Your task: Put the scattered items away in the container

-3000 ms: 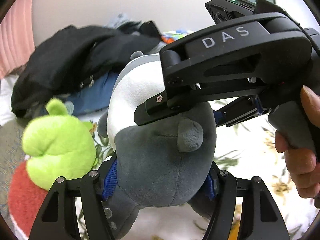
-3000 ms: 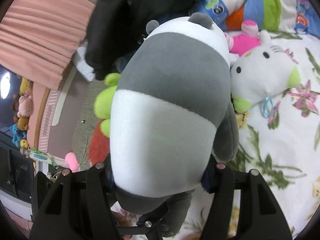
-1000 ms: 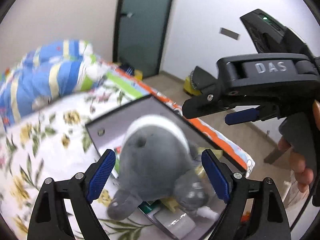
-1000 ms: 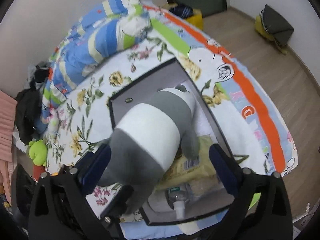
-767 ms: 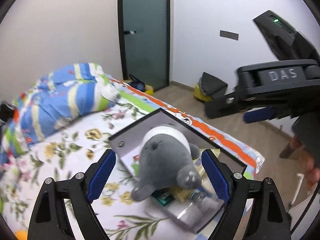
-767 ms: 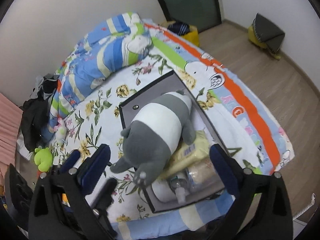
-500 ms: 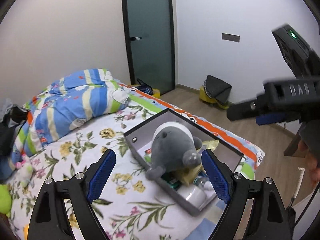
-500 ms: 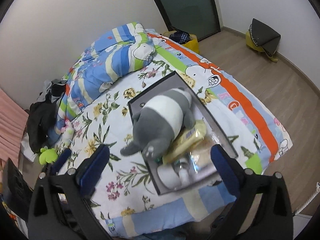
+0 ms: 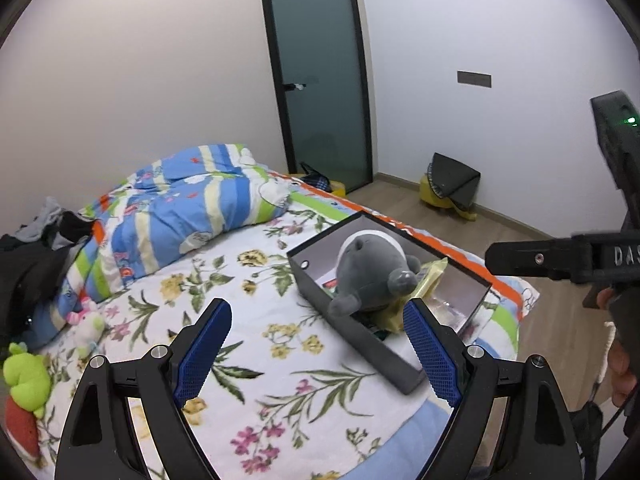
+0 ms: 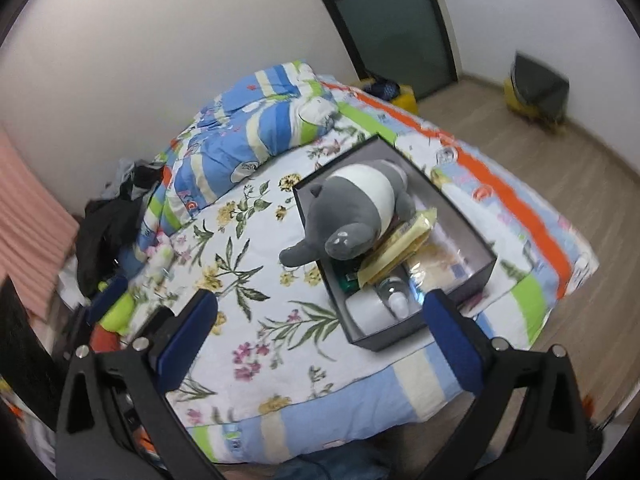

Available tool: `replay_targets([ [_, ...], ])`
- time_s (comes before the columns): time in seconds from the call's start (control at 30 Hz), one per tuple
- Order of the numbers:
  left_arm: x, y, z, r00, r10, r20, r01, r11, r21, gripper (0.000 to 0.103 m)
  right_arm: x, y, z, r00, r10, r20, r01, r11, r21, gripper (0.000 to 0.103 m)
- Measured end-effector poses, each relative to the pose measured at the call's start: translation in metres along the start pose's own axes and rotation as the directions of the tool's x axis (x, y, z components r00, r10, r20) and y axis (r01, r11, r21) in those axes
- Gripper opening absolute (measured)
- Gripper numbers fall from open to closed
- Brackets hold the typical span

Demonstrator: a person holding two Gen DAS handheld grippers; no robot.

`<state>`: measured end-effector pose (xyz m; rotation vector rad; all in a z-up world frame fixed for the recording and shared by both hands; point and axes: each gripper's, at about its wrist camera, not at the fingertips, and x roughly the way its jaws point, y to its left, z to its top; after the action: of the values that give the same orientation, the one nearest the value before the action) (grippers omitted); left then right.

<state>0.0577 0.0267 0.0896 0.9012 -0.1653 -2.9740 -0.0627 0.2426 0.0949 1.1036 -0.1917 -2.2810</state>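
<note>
Floral bed (image 10: 256, 320): box (image 10: 320, 276), quilt (image 10: 256, 120), perhaps clothes (image 10: 108, 224).

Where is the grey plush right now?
In both wrist views the grey plush lies in the dark box on the bed, right of centre, atop a yellow packet, one limb over the box's left wall.

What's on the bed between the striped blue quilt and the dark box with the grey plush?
Only bare floral bedsheet lies between the striped blue quilt and the dark box holding the grey plush; the right wrist view shows it best.
</note>
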Motion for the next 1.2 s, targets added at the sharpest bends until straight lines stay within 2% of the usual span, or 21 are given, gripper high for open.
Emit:
replay_targets([
  [0.1,-0.005,0.003,-0.006,1.000,0.004,-0.004,-0.004,1.000,-0.011,0.090,-0.004,0.010,-0.007,1.000,0.008,0.028,-0.007,0.999,-0.032,0.103],
  [0.5,-0.015,0.016,-0.016,0.999,-0.033,-0.007,0.033,0.995,-0.091,0.094,-0.007,0.025,-0.021,0.999,-0.023,0.041,0.026,0.998,-0.050,0.103],
  [0.6,-0.017,0.020,-0.019,1.000,-0.028,-0.009,0.027,0.994,-0.106,0.097,-0.010,0.026,-0.022,0.998,-0.048,0.044,0.051,0.997,-0.061,0.103],
  [0.93,-0.015,0.018,-0.024,1.000,0.001,-0.030,-0.004,0.995,-0.102,0.097,-0.014,0.029,-0.028,0.995,-0.089,0.048,0.092,0.993,-0.076,0.103],
  [1.07,-0.014,0.017,-0.025,0.999,-0.020,-0.049,0.014,0.993,-0.115,0.097,-0.014,0.029,-0.031,0.994,-0.098,0.044,0.101,0.992,-0.078,0.103],
  [1.2,-0.014,0.022,-0.024,0.996,-0.071,-0.062,0.060,0.987,-0.152,0.097,-0.014,0.033,-0.031,0.994,-0.105,0.042,0.108,0.991,-0.084,0.103],
])
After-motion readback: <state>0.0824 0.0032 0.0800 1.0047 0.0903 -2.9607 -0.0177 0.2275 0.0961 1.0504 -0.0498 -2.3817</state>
